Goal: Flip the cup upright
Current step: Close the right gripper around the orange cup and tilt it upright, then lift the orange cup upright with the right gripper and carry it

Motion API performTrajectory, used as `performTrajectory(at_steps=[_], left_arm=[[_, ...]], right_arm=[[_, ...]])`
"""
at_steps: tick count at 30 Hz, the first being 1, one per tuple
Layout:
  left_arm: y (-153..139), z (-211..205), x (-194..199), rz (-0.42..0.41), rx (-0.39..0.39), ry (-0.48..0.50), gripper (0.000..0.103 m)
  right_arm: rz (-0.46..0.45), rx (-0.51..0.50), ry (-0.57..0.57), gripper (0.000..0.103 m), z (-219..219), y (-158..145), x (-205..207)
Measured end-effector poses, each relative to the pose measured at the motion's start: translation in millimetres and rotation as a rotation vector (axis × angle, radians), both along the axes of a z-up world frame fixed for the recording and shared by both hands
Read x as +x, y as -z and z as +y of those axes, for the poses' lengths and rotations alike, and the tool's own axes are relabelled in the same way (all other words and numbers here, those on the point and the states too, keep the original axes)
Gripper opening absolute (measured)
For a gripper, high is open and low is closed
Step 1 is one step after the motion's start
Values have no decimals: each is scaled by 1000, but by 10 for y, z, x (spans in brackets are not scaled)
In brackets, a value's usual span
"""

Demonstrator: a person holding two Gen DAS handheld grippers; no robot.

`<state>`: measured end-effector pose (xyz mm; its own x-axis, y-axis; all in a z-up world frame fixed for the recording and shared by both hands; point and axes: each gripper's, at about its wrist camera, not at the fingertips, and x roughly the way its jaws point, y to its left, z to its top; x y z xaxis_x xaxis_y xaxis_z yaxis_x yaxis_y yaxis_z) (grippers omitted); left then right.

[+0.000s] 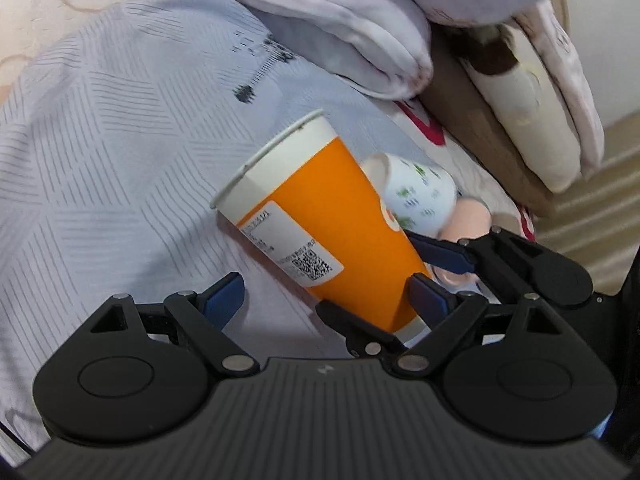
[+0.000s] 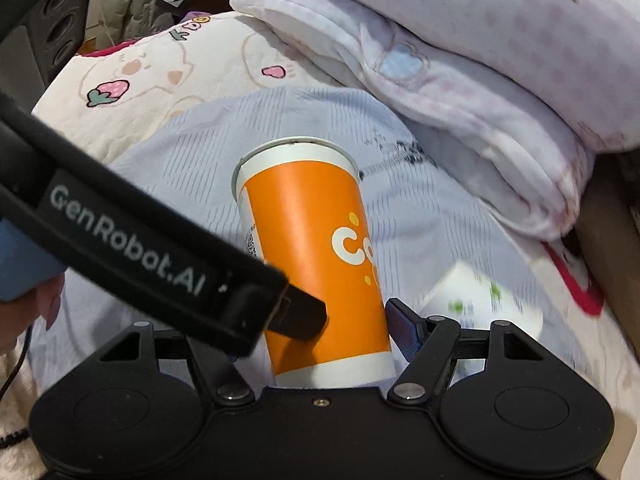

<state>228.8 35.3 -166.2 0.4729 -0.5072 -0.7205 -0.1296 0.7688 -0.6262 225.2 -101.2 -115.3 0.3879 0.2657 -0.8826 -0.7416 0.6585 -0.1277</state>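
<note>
Orange cup [image 2: 316,256] logo faces right tongs [image 2: 332,336].

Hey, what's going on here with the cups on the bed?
A person works two handheld grippers. The right gripper has its jaws closed on the base of an orange paper cup, tilted with its mouth pointing away, not yet upright. The left gripper is open beside the cup. A white printed cup lies nearby on the striped sheet.

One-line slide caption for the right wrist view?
Right hand-held gripper holds the orange cup over a grey sheet.
</note>
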Motion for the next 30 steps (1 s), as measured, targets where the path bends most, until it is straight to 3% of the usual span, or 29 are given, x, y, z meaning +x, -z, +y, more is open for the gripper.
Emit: performTrajectory(at_steps=[4,6,13,15,20,24,30], left_arm=[[-42,-123,-89,-19,-6,38,89],[-29,-163,-94,-15,-14,45,89],[105,-172,-60,42,-63,50,89],[113,-178,-49,46,-71,57,87],[111,-266,-8,41,-60,137,70],[63,-334,-8,-6,-9,175,70],[63,-343,4,-24,3,188,70]], right_arm=[[15,-32,88,74,-255,-116,-343],[61,6,137,74,-391,-122,-367],[323,263,377,74,-833,-20,-329],[338,280,382,74,-869,-13,-343],[403,274,351,74,-876,88,-258],[386,244,256,76,-781,78,-188],[355,241,199,77,-717,84,-86]])
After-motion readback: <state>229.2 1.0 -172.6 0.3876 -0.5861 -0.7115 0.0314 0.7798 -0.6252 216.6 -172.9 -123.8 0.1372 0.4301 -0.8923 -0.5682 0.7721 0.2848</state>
